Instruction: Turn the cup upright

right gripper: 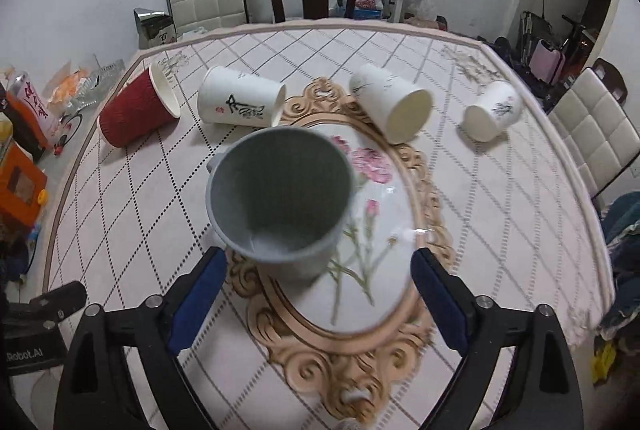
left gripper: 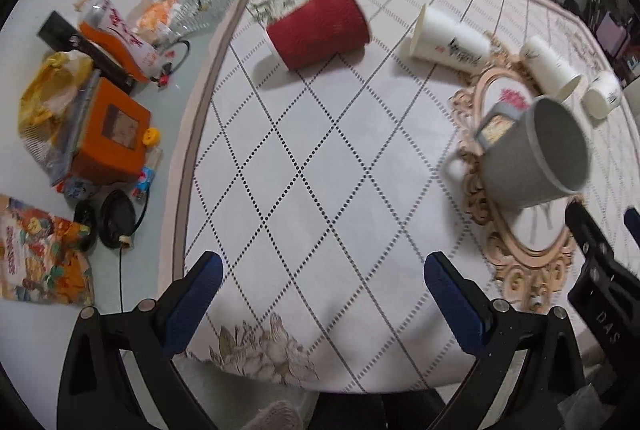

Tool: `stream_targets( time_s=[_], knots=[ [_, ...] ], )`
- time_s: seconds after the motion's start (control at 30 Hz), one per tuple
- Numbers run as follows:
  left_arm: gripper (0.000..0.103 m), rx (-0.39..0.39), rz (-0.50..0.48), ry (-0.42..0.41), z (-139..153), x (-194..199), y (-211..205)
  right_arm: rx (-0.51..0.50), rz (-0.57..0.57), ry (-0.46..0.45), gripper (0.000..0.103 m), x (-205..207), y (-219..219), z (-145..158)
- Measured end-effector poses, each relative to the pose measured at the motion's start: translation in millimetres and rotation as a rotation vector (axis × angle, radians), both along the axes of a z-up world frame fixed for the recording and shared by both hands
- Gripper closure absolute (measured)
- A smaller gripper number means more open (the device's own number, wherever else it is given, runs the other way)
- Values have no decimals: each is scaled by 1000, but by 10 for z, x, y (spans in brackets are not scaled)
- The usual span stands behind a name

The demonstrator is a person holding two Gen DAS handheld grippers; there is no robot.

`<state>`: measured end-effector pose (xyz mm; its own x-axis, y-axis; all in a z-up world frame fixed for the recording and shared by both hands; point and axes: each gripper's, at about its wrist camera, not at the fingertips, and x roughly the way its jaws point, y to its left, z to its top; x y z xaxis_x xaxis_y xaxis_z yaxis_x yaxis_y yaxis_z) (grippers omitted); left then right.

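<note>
Mid-tabletop, on the oval floral medallion [right gripper: 372, 294], sits the grey mug [right gripper: 280, 198]: mouth up and tipped toward the right-wrist cam, long axis near vertical w/ a slight lean, interior looks empty. It's blurred in both views, and the base is hidden behind its own rim in the right view. Handle [left gripper: 456, 166] only seen from the left cam.

Toward the far edge we've got 4 paper cups on their sides, all empty as far as visible: red ribbed cup [right gripper: 136, 110], white cup w/ calligraphy [right gripper: 240, 102], and two more white ones [right gripper: 392, 102] [right gripper: 494, 110].

Right gripper [right gripper: 316, 266] jaws spread wide, mug just ahead, not touching. Left gripper [left gripper: 320, 270] jaws also apart, holding nothing.
</note>
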<state>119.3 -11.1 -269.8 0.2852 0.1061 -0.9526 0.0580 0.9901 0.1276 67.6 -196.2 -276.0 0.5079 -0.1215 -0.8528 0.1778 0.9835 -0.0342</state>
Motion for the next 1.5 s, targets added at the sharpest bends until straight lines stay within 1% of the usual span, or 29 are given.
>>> stream_targets(
  time_s=[0.07,0.17,0.2,0.33,0.4,0.5,0.57,0.73,0.87,1.1,1.3,1.5],
  knots=[
    [0,-10,14,-29,179,-131,-41,-11,-13,4,1,-99,-67,141],
    [0,-22,24,-89,517,-366,-116,-35,-24,3,1,-293,-174,439],
    [0,-29,25,-109,638,-446,-143,-51,-29,0,1,-364,-203,554],
    [0,-45,32,-192,1104,-774,-200,-57,-13,-20,0,-678,-309,1068],
    [0,-59,30,-233,1344,-961,-226,-67,7,-48,0,-862,-330,1371],
    [0,-74,30,-272,1605,-1160,-246,-86,21,-77,0,-1098,-350,1762],
    [0,-88,33,-296,1782,-1306,-246,-81,26,-87,0,-1233,-370,1973],
    [0,-114,14,-340,2119,-1588,-262,-78,45,-112,0,-1547,-337,2408],
    [0,-122,-4,-358,2279,-1733,-231,-82,50,-141,0,-1755,-272,2674],
    [0,-110,-6,-374,2383,-1861,-124,-88,28,-177,0,-2010,-189,2959],
    [0,-105,10,-391,2412,-1900,-23,-88,14,-187,0,-2067,-168,3031],
    [0,-105,10,-386,2400,-1923,19,-76,23,-182,0,-2045,-146,3000]
  ],
)
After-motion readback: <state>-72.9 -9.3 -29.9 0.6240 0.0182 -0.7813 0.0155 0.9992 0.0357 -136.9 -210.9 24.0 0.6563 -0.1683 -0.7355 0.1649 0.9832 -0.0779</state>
